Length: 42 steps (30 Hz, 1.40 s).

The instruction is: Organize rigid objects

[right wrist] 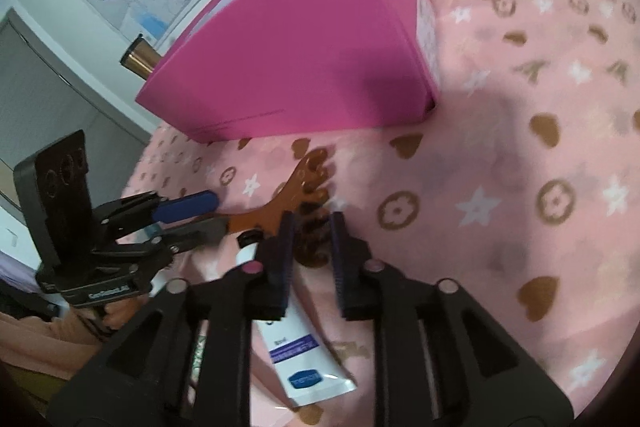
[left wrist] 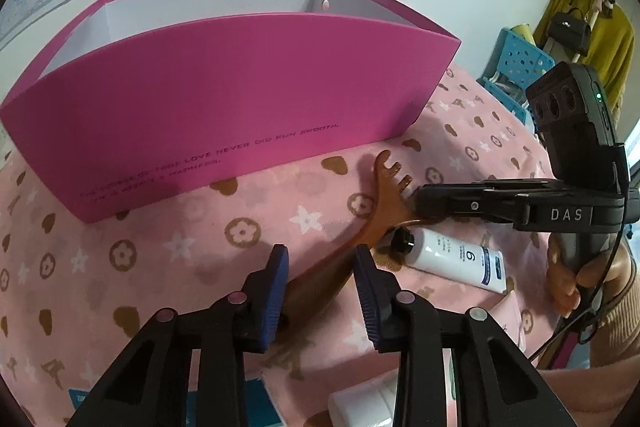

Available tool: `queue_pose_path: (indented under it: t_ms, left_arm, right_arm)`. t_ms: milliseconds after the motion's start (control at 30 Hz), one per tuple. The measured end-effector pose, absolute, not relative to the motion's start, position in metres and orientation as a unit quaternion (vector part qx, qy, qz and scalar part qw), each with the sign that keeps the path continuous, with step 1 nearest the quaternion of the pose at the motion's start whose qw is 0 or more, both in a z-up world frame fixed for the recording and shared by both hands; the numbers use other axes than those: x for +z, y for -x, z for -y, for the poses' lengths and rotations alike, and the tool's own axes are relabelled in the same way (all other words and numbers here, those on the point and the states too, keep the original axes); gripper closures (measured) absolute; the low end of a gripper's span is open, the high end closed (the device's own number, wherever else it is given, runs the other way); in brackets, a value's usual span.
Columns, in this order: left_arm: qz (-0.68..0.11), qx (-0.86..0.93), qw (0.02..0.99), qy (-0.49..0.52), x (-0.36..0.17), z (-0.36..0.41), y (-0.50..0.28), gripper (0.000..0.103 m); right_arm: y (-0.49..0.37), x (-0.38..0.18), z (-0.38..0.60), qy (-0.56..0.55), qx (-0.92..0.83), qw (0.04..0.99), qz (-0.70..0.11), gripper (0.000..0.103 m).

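An amber comb lies low over the pink blanket in front of a tall pink box. Its handle runs back between the blue pads of my left gripper, which press on both of its edges. My right gripper reaches in from the right, with its tips at the comb's teeth. In the right wrist view the comb has its toothed end inside my right gripper, whose pads stand apart with gaps beside the teeth. The left gripper holds the handle end at the left.
A white tube with a black cap lies just right of the comb, under the right gripper. The pink box stands against the wall with the map. A blue stool is beyond the bed. A white object lies at the near edge.
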<state>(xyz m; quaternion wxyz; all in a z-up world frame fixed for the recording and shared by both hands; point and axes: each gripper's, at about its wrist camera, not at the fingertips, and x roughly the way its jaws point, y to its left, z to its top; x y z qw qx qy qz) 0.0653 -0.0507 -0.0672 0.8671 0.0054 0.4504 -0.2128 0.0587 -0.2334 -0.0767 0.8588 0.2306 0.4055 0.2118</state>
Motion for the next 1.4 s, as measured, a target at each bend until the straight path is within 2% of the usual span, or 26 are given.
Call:
queue_pose_path:
  t_ms: [67, 167, 267, 500, 567, 633, 800, 867, 900, 1200, 1267, 1300, 1333, 1367, 1400]
  left_arm:
    - [-0.45, -0.215, 0.867, -0.009, -0.067, 0.053, -0.065, 0.07]
    - [-0.454, -0.222, 0.863, -0.02, -0.069, 0.06, -0.064, 0.069]
    - [-0.454, -0.232, 0.86, -0.032, -0.07, 0.069, -0.065, 0.064]
    - [-0.445, -0.229, 0.863, -0.076, -0.074, 0.086, -0.068, 0.062]
    - [-0.443, -0.227, 0.864, -0.079, -0.074, 0.087, -0.067, 0.062]
    - [-0.442, -0.228, 0.864, -0.078, -0.074, 0.087, -0.067, 0.062]
    - [-0.44, -0.228, 0.865, -0.076, -0.074, 0.087, -0.068, 0.062]
    - [-0.439, -0.229, 0.865, -0.079, -0.074, 0.086, -0.067, 0.062]
    - [-0.438, -0.228, 0.866, -0.08, -0.074, 0.086, -0.067, 0.062]
    - [-0.425, -0.21, 0.878, -0.067, -0.068, 0.081, -0.072, 0.076]
    - [-0.42, -0.209, 0.882, -0.058, -0.065, 0.079, -0.073, 0.082]
    - [-0.42, -0.21, 0.881, -0.053, -0.065, 0.079, -0.073, 0.09]
    - [-0.421, -0.207, 0.882, -0.047, -0.065, 0.078, -0.074, 0.09]
    - [-0.422, -0.208, 0.881, -0.041, -0.065, 0.075, -0.074, 0.091]
    - [-0.424, -0.211, 0.88, -0.035, -0.067, 0.074, -0.075, 0.091]
  right_arm:
    - [-0.059, -0.075, 0.231, -0.223, 0.207, 0.863, -0.403, 0.082]
    - [-0.057, -0.07, 0.231, -0.221, 0.202, 0.869, -0.394, 0.096]
    - [-0.053, -0.056, 0.23, -0.211, 0.207, 0.879, -0.374, 0.099]
    - [-0.054, -0.036, 0.219, -0.193, 0.211, 0.889, -0.357, 0.099]
    - [-0.055, -0.043, 0.226, -0.2, 0.193, 0.886, -0.371, 0.092]
    - [-0.055, -0.056, 0.234, -0.223, 0.187, 0.874, -0.39, 0.071]
    - [-0.047, -0.072, 0.232, -0.233, 0.196, 0.863, -0.403, 0.071]
    - [-0.048, -0.072, 0.231, -0.241, 0.204, 0.859, -0.403, 0.083]
    - [-0.049, -0.072, 0.23, -0.242, 0.207, 0.859, -0.402, 0.084]
    - [-0.055, -0.044, 0.218, -0.24, 0.234, 0.869, -0.364, 0.084]
    - [-0.055, -0.037, 0.216, -0.236, 0.238, 0.873, -0.354, 0.084]
    - [-0.057, -0.035, 0.215, -0.239, 0.243, 0.873, -0.35, 0.085]
    - [-0.059, -0.036, 0.214, -0.247, 0.252, 0.869, -0.348, 0.085]
    - [-0.062, -0.037, 0.213, -0.252, 0.255, 0.865, -0.351, 0.084]
    - [-0.065, -0.04, 0.211, -0.254, 0.252, 0.863, -0.357, 0.074]
